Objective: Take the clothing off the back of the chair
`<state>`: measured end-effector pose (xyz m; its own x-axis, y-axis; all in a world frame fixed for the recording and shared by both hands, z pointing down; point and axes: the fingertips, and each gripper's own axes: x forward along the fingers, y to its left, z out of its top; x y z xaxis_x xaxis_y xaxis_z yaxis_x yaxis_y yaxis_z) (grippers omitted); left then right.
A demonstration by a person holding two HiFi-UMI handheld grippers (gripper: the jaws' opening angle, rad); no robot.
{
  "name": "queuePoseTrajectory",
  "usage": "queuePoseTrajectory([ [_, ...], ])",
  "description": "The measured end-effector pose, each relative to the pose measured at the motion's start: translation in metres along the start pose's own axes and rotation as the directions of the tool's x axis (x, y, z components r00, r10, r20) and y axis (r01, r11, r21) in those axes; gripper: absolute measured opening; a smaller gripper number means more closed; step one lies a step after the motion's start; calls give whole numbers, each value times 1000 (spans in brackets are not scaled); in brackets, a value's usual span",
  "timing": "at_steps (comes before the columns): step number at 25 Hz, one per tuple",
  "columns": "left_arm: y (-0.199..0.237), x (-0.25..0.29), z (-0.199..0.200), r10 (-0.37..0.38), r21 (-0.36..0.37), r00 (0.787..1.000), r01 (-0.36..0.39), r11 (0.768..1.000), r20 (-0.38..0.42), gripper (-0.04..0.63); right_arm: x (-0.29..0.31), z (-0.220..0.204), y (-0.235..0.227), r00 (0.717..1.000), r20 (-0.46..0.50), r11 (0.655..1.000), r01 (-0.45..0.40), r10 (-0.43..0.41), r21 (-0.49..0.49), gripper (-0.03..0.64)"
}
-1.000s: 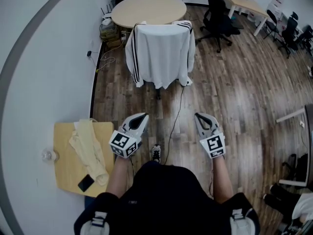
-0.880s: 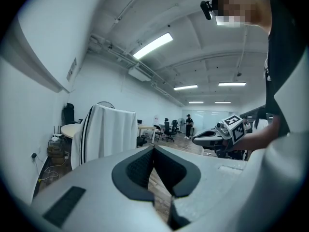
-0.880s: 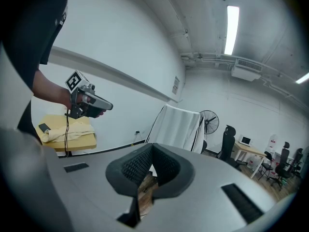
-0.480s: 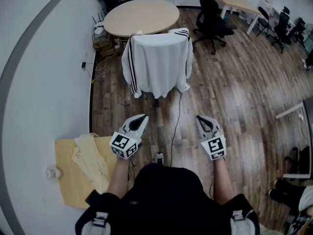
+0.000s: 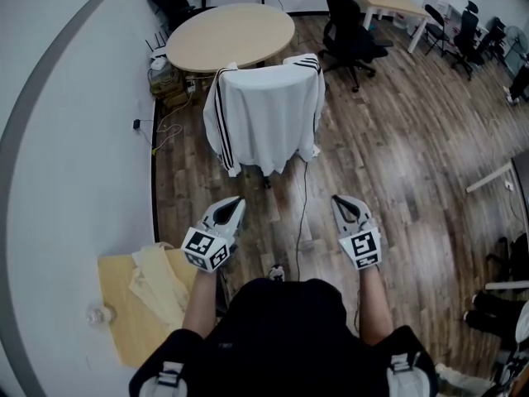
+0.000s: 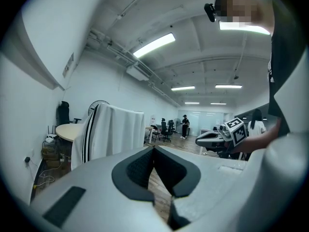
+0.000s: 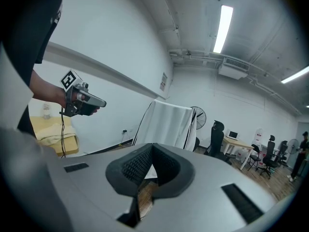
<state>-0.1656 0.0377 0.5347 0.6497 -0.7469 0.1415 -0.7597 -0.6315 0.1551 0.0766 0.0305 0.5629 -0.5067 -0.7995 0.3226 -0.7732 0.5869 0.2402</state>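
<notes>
**Wood floor, a white garment draped over the chair**

Dark plank flooring (image 5: 397, 164) runs through an open office. White clothing (image 5: 269, 114) with black stripes along its sleeves hangs over the back of the chair (image 5: 265, 179). It covers the chair almost to the base, and one striped sleeve hangs at the chair's left side. Behind the chair stands a round bench (image 5: 231, 35). The left gripper (image 5: 238, 202) and the right gripper (image 5: 337, 199) hover well short of the chair, pointing toward it. Each has its fingers pressed together with nothing between them.
</notes>
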Motion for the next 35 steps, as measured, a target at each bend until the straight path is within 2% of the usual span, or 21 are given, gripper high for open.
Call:
queuePoseTrajectory([
  [6, 18, 5, 4, -14, 9, 1000, 14, 1000, -2, 0, 11, -1, 0, 1000, -13, 1000, 27, -27, 16, -6],
  [14, 25, 18, 0, 5, 3, 1000, -5, 1000, -23, 0, 26, -9, -14, 999, -33, 1000, 6, -6, 26, -6],
  [22, 32, 45, 13, 87, -7, 996, -87, 996, -6, 0, 54, 0, -55, 998, 20, 998, -56, 56, -5, -6],
  [35, 27, 92, 28, 212, -25, 977, -212, 977, 5, 0, 89, 1, -118, 984, 16, 983, -179, 180, -27, -6],
])
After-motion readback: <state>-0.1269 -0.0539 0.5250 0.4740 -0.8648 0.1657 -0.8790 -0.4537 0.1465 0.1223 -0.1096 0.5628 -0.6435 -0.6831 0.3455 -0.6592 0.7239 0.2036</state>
